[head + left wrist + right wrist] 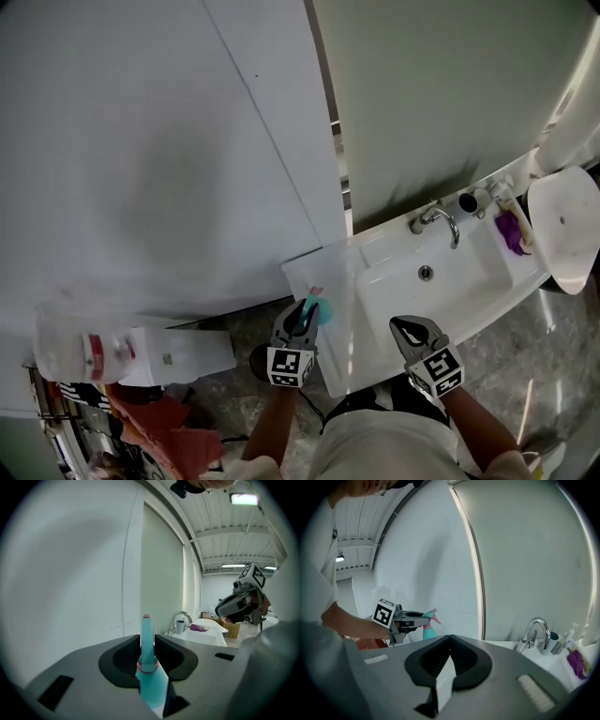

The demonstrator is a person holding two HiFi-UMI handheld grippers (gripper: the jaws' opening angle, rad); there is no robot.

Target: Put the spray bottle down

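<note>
The white sink surface (323, 267) runs along the wall. Over its front edge the right hand-held gripper (450, 638) hovers with jaws together, empty. At the surface's left end the left hand-held gripper (147, 641) grips the teal spray bottle (150, 672) by its neck, nozzle upright.

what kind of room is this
Most likely a bathroom or washroom: a white sink with a chrome faucet stands against the wall, a cup sits on its back edge, and a teal spray bottle is held over its near corner.
</note>
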